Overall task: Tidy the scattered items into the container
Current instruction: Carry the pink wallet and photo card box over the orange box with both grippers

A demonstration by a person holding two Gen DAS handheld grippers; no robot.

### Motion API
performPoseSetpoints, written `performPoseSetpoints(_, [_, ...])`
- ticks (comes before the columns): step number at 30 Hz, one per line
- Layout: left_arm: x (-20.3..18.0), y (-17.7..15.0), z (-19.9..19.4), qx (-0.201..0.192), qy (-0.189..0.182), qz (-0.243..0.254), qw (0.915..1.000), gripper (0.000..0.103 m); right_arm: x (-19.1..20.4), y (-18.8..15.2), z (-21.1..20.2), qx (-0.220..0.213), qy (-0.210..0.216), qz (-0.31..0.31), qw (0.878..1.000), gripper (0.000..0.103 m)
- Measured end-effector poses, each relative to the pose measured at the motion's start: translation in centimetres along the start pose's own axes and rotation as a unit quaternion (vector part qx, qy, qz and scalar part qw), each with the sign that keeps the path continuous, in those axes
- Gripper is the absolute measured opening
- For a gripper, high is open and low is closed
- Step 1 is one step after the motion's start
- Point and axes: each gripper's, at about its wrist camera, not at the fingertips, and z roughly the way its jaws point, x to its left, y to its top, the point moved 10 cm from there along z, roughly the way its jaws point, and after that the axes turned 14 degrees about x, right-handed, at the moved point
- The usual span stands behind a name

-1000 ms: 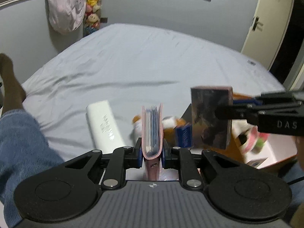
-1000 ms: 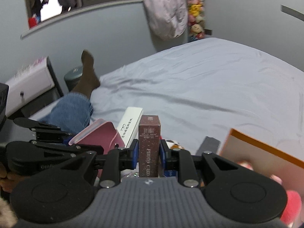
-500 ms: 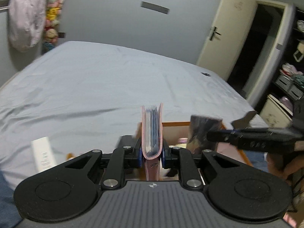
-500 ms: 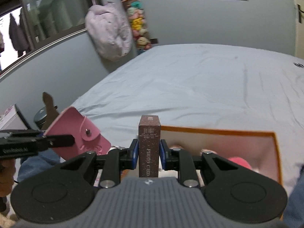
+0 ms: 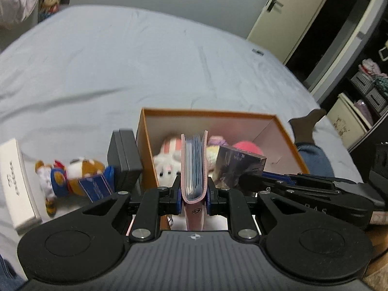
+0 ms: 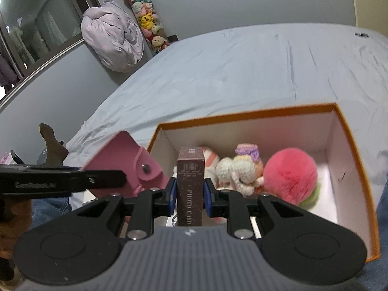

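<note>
Hovering now over the orange box (image 6: pixel 254 115), both claws carry items.

Photo-card box (image 6: pixel 189 186) in right tongs (image 6: pixel 189 194)

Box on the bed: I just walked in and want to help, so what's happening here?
A person with a gripper in each hand is tidying things into the orange box. The left gripper is shut on a pink card holder, the right gripper on a photo card pack, both at the box. Soft toys lie inside; a bear toy, a black case and a white box wait on the bed.
</note>
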Motion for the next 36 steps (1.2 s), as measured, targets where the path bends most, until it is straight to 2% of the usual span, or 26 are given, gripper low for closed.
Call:
performPoseSetpoints(7, [0.1,-0.7,1.9,0.038,0.046,-0.016,0.9981,0.02,0.2,-1.0,2.4,0.017,0.004,0.003,1.0,0.025])
performPoseSetpoints(11, [-0.2,-1.0,2.8,0.055,0.079,-0.012,0.9952,0.02,0.1,-1.6,3.4,0.029,0.01,0.012,0.999,0.025])
performPoseSetpoints(19, [-0.3,-1.6,4.0,0.087,0.121,0.006,0.9889,0.02,-0.3,-2.2,4.8,0.037,0.021,0.037,0.998,0.025])
performPoseSetpoints(25, [-0.5,-1.9,4.5,0.11,0.113,0.012,0.9873,0.022,-0.1,-2.5,5.0,0.04,0.015,0.029,0.999,0.025])
performPoseSetpoints(36, [-0.6,-2.3,4.3,0.122,0.099,0.027,0.9872,0.023,0.3,-2.6,5.0,0.06,0.008,-0.002,0.998,0.029])
